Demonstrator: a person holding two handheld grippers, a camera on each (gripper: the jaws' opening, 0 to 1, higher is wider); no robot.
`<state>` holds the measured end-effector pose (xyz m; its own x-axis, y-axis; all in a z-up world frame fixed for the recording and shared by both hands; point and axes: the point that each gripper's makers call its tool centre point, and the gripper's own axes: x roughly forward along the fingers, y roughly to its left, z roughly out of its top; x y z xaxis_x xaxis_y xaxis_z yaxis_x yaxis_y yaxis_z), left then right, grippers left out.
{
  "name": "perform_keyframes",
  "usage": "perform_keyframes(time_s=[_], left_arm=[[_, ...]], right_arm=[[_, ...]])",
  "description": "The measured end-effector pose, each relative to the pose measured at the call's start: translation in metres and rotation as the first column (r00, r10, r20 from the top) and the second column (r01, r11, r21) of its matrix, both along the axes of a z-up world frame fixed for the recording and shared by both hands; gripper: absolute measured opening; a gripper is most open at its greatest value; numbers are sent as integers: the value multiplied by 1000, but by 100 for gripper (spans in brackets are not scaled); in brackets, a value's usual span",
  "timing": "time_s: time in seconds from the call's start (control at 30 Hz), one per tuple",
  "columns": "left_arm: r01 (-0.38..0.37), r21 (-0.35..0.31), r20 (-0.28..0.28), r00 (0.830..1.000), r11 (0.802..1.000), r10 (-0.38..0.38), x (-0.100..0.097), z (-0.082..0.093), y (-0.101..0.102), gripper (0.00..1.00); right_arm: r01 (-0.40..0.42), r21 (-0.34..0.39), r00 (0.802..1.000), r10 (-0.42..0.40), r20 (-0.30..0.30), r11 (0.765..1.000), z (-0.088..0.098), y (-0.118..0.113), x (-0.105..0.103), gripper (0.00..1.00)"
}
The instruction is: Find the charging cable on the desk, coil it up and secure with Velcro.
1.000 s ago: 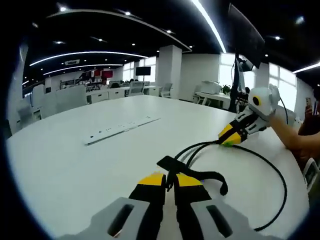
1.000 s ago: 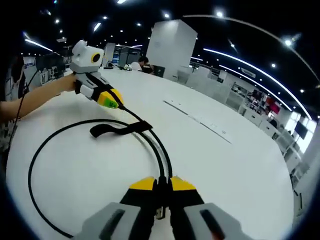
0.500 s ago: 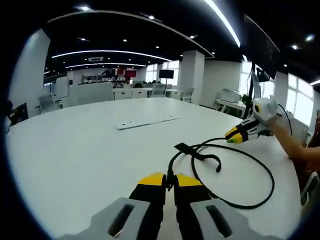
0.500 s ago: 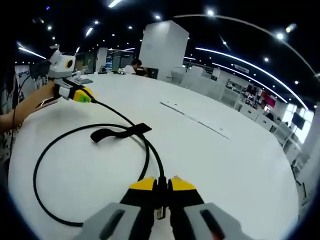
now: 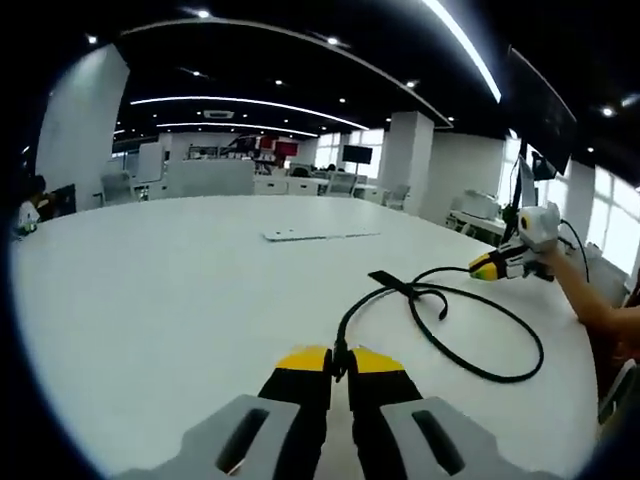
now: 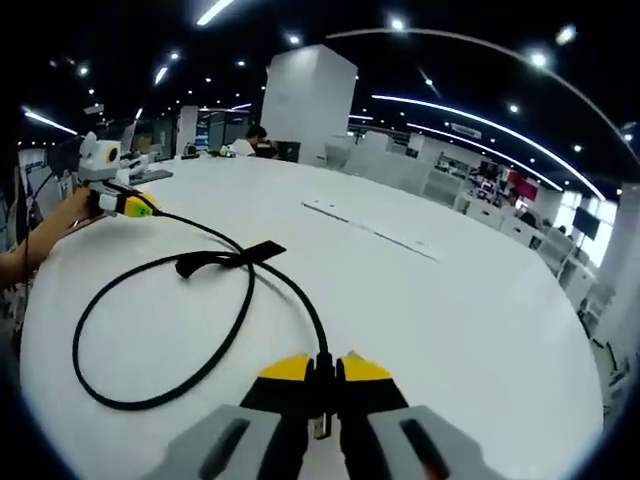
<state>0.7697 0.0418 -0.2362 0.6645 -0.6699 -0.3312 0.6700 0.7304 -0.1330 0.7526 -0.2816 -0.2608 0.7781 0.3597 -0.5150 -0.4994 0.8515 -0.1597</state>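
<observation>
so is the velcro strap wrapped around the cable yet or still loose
Still loose. The Velcro strap lies flat and open on the table where the cable crosses itself in one wide loop, each end clamped in a gripper.

1. the work surface is a large white table (image 5: 150,300) with a rounded edge and a smooth, matte top.
2. a long flat white strip (image 5: 320,236) lies on the table toward its far edge; in the right gripper view it runs diagonally (image 6: 370,228).
3. the ceiling (image 6: 300,20) is dark, fitted with small round spotlights and long curved light strips (image 5: 240,101).
4. a wide white square pillar (image 6: 308,105) stands beyond the table; a second white pillar (image 5: 412,165) shows in the left gripper view.
5. rows of desks and office chairs (image 5: 215,178) fill the background.
6. bright windows (image 5: 610,215) line one wall.
7. a dark monitor (image 5: 540,100) hangs above the table's right side.
</observation>
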Motion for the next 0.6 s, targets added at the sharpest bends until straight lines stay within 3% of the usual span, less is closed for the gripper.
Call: perform_keyframes(time_s=[0.23, 0.6], left_arm=[[-49, 59, 0, 999, 997, 49, -8, 3, 14, 8], [-214, 6, -74, 974, 977, 214, -3, -2, 56, 8]], right_arm=[[27, 11, 1000, -27, -12, 1000, -2, -16, -3, 11], [62, 29, 998, -61, -24, 998, -3, -26, -2, 11]])
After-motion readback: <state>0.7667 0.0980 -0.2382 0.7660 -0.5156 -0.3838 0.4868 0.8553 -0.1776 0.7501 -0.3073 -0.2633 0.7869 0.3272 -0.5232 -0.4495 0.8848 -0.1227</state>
